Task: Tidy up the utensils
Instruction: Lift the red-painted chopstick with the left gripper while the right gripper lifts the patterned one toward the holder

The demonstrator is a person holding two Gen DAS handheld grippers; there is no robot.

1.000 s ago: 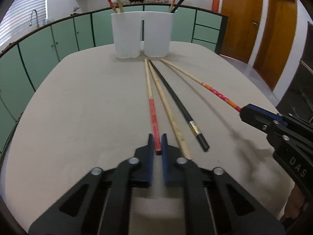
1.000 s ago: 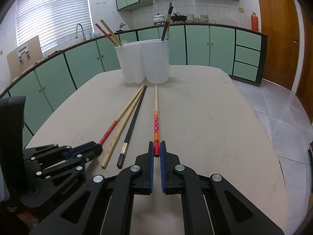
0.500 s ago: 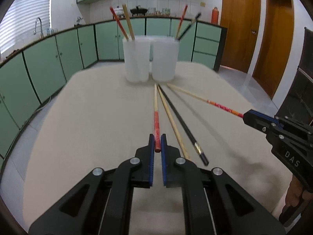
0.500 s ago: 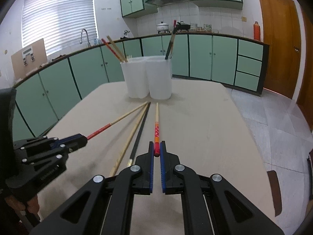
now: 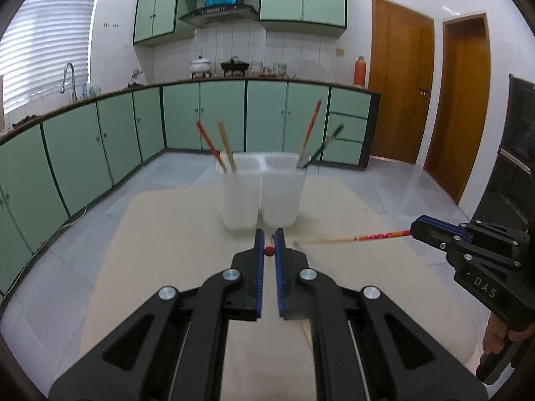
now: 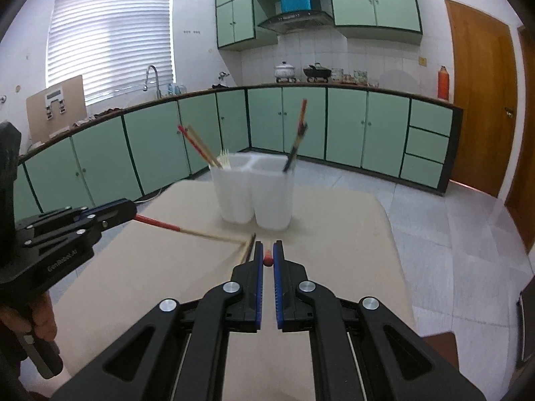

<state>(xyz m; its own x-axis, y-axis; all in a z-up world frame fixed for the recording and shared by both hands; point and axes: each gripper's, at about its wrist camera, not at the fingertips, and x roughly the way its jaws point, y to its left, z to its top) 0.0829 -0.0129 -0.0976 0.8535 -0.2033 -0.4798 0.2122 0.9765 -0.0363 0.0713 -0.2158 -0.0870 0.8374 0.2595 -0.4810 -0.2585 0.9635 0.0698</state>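
My left gripper [image 5: 268, 235] is shut on a red-ended chopstick [image 5: 268, 251], seen end-on between the fingers; the same chopstick [image 6: 174, 228] shows lifted in the right wrist view. My right gripper [image 6: 267, 247] is shut on a red-and-orange patterned chopstick [image 6: 268, 260], which also shows in the left wrist view [image 5: 367, 236]. Both chopsticks point toward the white two-compartment holder [image 5: 260, 193], which holds two chopsticks in each side. A black and a plain wooden chopstick [image 6: 247, 250] lie on the table.
The beige table [image 5: 160, 240] ends just behind the holder [image 6: 254, 193]. Green kitchen cabinets [image 6: 160, 140] and grey floor tiles lie beyond. Wooden doors [image 5: 401, 90] stand at the right.
Both grippers have lifted and tilted up, each raising its chopstick off the table. The holder now sits lower and closer in both views.
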